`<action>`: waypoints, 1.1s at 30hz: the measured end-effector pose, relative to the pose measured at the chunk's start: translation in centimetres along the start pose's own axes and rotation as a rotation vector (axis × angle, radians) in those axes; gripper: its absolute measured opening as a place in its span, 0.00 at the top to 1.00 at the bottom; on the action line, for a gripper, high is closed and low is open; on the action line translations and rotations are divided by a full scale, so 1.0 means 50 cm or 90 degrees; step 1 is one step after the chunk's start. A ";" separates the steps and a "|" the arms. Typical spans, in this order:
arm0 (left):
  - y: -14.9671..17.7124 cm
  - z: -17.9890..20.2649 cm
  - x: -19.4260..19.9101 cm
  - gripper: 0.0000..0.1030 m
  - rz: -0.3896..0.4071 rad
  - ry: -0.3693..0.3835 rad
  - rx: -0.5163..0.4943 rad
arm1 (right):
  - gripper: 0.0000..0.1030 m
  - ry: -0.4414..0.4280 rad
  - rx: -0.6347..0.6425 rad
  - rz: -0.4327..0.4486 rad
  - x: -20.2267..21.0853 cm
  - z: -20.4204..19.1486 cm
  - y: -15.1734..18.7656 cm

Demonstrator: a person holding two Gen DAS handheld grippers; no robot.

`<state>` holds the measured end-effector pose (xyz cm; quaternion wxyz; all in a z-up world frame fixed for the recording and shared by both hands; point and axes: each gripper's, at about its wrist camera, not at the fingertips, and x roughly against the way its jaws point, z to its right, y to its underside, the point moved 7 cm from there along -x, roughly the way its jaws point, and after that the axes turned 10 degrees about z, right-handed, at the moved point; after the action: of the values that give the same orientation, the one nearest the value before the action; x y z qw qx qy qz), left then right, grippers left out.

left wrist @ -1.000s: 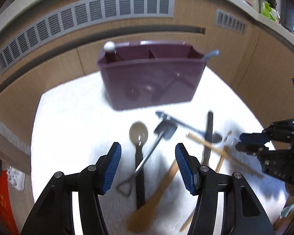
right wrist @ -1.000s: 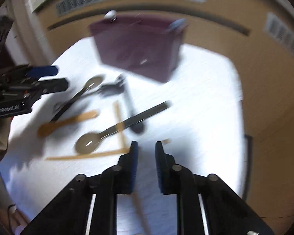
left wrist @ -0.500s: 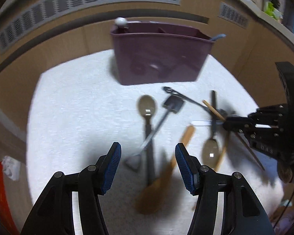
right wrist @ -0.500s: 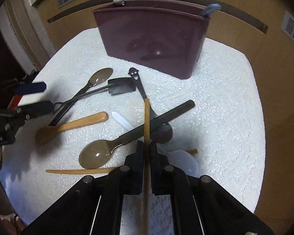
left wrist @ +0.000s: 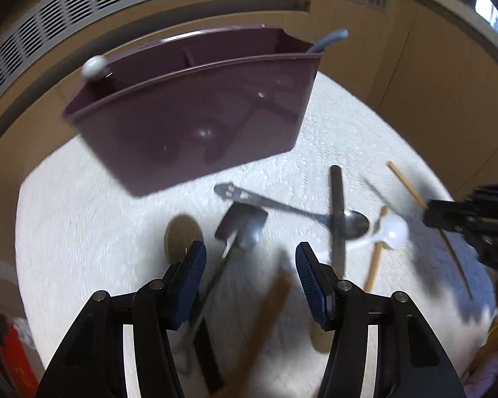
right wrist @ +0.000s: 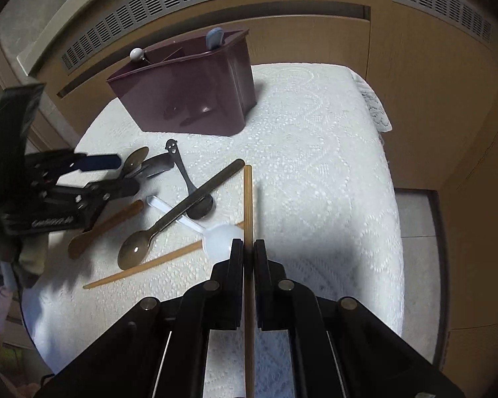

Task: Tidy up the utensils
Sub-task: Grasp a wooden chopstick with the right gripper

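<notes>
A purple utensil holder point(left wrist: 196, 119) point(right wrist: 189, 93) stands at the back of a white cloth, with a white-knobbed utensil and a blue handle in it. My right gripper point(right wrist: 248, 248) is shut on a wooden chopstick point(right wrist: 248, 199) and holds it above the cloth, pointing forward. My left gripper point(left wrist: 249, 258) is open and empty, low over the shovel-shaped spoon point(left wrist: 240, 222) and a brown spoon point(left wrist: 182, 232). Loose on the cloth lie a second chopstick point(right wrist: 156, 262), a wooden spoon point(right wrist: 106, 225), a white plastic spoon point(right wrist: 215, 235), a dark-handled spoon point(right wrist: 182, 212) and a smiley-handled spoon point(right wrist: 182, 172).
The white cloth point(right wrist: 315, 139) covers a small table with wooden cabinet panels and vent grilles point(right wrist: 169, 3) close behind. The cloth's right edge point(right wrist: 391, 199) drops to the floor. My left gripper shows in the right wrist view point(right wrist: 99, 172) at the left, over the utensils.
My right gripper has closed on the chopstick and lifted it off the cloth. My left gripper has moved forward and lower, closer to the purple holder and the spoons.
</notes>
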<state>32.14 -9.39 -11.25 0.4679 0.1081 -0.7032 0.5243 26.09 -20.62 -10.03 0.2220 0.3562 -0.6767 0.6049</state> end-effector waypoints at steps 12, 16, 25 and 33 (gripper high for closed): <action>-0.032 -0.018 -0.064 0.52 -0.068 -0.014 -0.023 | 0.95 -0.021 -0.022 0.005 -0.004 0.018 0.017; -0.031 -0.012 -0.079 0.55 -0.076 -0.014 -0.025 | 0.95 -0.025 -0.023 0.001 -0.009 0.018 0.020; -0.034 -0.002 -0.081 0.65 -0.059 -0.013 -0.016 | 0.95 -0.025 -0.023 -0.005 -0.018 0.013 0.021; 0.009 -0.010 0.042 0.68 0.045 0.008 0.092 | 0.95 -0.038 -0.033 0.013 -0.006 -0.016 0.005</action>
<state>31.01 -8.05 -9.90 0.4443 0.1131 -0.6642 0.5904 26.00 -19.78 -10.27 0.2044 0.3615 -0.7020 0.5785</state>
